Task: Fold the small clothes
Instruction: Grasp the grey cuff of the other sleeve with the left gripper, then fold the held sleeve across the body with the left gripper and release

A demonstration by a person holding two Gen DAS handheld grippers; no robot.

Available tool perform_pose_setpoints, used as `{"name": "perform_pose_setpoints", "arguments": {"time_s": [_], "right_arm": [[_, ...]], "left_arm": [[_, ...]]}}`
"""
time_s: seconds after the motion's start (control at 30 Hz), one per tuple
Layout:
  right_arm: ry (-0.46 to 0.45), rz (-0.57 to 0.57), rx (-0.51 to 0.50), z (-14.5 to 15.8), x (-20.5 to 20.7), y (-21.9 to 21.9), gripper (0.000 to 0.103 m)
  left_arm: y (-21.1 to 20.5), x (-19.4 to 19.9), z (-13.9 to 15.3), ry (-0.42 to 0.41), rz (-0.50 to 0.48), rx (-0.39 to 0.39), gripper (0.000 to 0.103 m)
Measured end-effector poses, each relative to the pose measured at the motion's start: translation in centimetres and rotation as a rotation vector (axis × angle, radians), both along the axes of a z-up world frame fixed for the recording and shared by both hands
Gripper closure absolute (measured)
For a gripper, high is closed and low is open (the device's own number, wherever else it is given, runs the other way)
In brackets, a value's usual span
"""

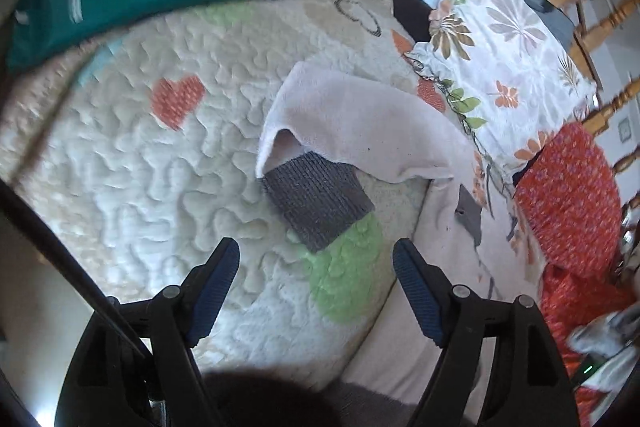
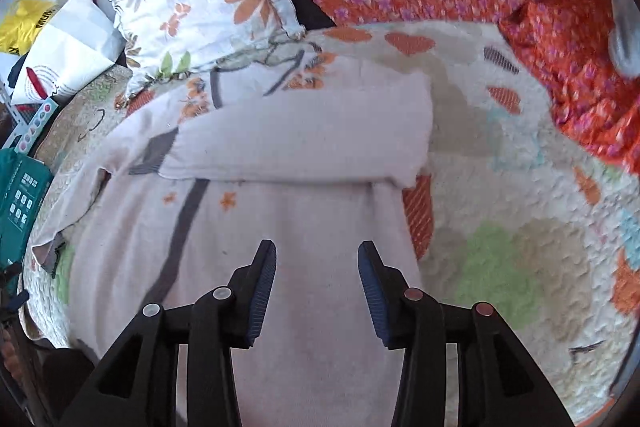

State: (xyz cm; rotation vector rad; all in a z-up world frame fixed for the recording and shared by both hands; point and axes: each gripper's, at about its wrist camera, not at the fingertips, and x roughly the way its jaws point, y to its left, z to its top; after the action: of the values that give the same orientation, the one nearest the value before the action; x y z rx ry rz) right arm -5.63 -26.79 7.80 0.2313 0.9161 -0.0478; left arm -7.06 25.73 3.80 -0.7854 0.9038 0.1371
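Both tools point steeply downward, the left gripper [image 1: 316, 259] with its jaws spread wide and empty, the right gripper [image 2: 317, 261] parted more narrowly, nothing between its pads.

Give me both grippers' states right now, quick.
Left gripper: open, empty, above the sleeve's grey cuff.
Right gripper: open, empty, over the pale garment.

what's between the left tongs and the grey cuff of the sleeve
Only bare quilt with a green patch lies between the open left tongs and the grey cuff, as the left wrist view shows.
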Motion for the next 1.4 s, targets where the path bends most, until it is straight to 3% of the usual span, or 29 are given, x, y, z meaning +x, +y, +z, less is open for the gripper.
{"name": "perform_pose_setpoints", "arguments": {"time_s": [0.1,0.23,0.33,0.4,0.43,0.47,0.67,0.73,0.8,0.83,0.87,0.93,1.07,1.1,1.27,1.4], "right_arm": [[0.041,-0.020,0.007,-2.0,0.4,-0.9,0.056],[0.048,-0.055,0.013,-2.9,0.8,-1.8,0.056],[0.050,-0.066,0.000,-3.3,1.2,-2.0,0.056],[0.053,-0.067,-0.032,-3.6,1.3,-1.7,0.057],[0.052,-0.067,-0.054,-3.7,1.4,-1.5,0.057],[0.049,-0.065,-0.082,-3.7,1.6,-1.3,0.057],[0.021,-0.040,-0.190,-3.6,2.1,0.1,0.062],[0.021,-0.034,-0.200,-3.9,2.3,0.4,0.062],[0.033,-0.017,-0.177,-4.4,2.6,0.4,0.062],[0.034,-0.012,-0.177,-4.5,2.6,0.5,0.062],[0.032,-0.008,-0.185,-4.6,2.6,0.6,0.062],[0.027,0.000,-0.196,-4.6,2.7,0.8,0.062],[0.028,0.001,-0.179,-4.8,2.8,0.6,0.061],[0.028,0.002,-0.174,-4.8,2.8,0.6,0.061],[0.027,0.003,-0.175,-4.9,2.7,0.5,0.059],[0.027,0.004,-0.189,-4.9,2.7,0.7,0.057]], "left_arm": [[0.8,2.1,-1.6,-0.023,0.028,-0.113,0.025],[2.2,5.0,-3.1,-0.015,0.092,-0.145,0.025],[4.0,6.1,-2.7,-0.034,0.170,-0.176,0.027],[5.3,7.2,-1.5,-0.004,0.216,-0.084,0.056],[6.0,7.9,-0.8,0.016,0.225,-0.031,0.084],[6.9,8.6,-0.2,0.030,0.229,0.005,0.103],[9.8,10.5,6.8,-0.048,0.278,0.196,0.103],[9.4,10.5,8.2,-0.081,0.241,0.208,0.103],[8.2,10.3,8.8,-0.101,0.166,0.171,0.100],[7.5,9.8,8.5,-0.106,0.132,0.143,0.091],[6.7,9.2,8.0,-0.104,0.105,0.110,0.071],[5.1,7.3,5.8,-0.100,0.069,-0.018,0.047],[3.7,3.6,0.6,-0.097,0.089,-0.294,0.046],[3.4,3.0,0.0,-0.098,0.096,-0.312,0.046],[2.6,2.8,-0.6,-0.123,0.091,-0.293,0.046],[2.8,4.8,-1.3,-0.091,0.110,-0.218,0.045]]}}
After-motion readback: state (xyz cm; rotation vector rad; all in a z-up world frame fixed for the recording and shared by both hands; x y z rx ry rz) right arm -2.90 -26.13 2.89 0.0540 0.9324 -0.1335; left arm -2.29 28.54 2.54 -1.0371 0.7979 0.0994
